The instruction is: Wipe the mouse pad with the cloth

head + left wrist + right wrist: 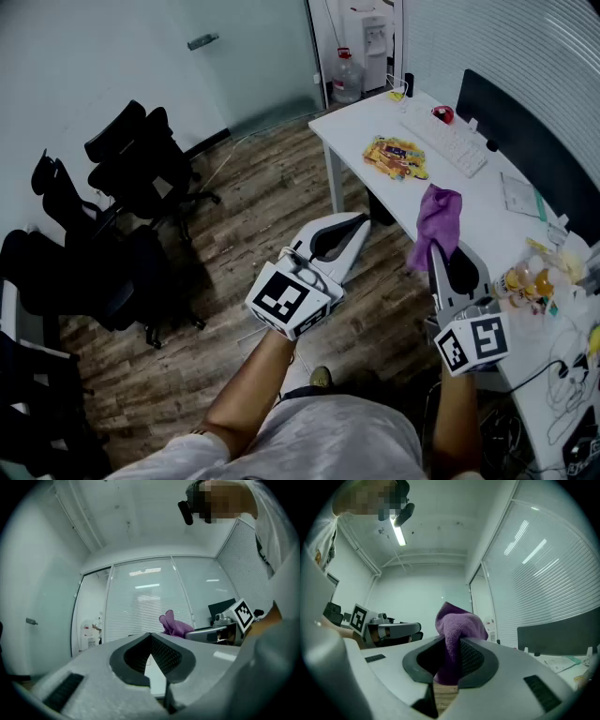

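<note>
My right gripper (434,249) is shut on a purple cloth (437,217), which stands bunched up out of its jaws above the near edge of the white desk (352,120). In the right gripper view the cloth (457,626) fills the gap between the jaws (452,645). A yellow patterned mouse pad (396,157) lies flat on the desk, farther off than the cloth. My left gripper (360,219) hangs over the wooden floor left of the desk, shut with nothing in it (151,637). From the left gripper view the cloth (174,625) shows to the right.
A white keyboard (456,141) and a dark monitor (511,120) are beyond the pad. Papers, small bottles and cables crowd the desk's near right (544,272). Black office chairs (141,169) stand on the floor at left. A water dispenser (373,37) stands at the back.
</note>
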`<state>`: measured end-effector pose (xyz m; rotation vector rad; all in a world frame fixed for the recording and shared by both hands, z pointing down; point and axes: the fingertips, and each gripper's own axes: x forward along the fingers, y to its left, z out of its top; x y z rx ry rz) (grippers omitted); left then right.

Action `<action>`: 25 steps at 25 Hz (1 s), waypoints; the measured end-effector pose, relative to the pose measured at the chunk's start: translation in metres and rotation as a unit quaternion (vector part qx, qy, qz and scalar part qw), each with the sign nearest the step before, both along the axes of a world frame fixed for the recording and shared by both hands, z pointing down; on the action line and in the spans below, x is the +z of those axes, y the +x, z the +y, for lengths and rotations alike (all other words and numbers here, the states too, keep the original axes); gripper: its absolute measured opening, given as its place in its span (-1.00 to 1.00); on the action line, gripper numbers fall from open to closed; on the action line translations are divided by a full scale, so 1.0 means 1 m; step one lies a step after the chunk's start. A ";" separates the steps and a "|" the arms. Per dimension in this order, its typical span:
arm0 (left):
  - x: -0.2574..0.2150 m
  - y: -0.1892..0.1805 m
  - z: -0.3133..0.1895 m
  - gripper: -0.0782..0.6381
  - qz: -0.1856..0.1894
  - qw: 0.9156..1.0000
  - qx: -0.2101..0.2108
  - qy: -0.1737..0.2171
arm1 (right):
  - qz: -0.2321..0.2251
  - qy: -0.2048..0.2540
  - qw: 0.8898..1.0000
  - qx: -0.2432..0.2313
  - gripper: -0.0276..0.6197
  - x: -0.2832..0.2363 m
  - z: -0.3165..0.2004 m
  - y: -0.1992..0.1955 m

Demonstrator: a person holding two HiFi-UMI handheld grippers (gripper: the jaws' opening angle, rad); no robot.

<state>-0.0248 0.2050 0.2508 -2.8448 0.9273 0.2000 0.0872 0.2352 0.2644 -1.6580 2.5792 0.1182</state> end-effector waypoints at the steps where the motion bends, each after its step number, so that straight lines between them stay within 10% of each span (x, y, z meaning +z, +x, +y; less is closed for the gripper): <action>1: 0.000 0.000 0.000 -0.74 0.000 1.000 0.001 0.001 | 0.001 0.000 1.000 0.000 -0.70 0.000 0.000 -0.001; 25: -0.001 -0.050 -0.013 -0.74 0.008 1.000 0.010 0.007 | -0.010 -0.004 1.000 0.026 -0.70 0.000 -0.009 -0.035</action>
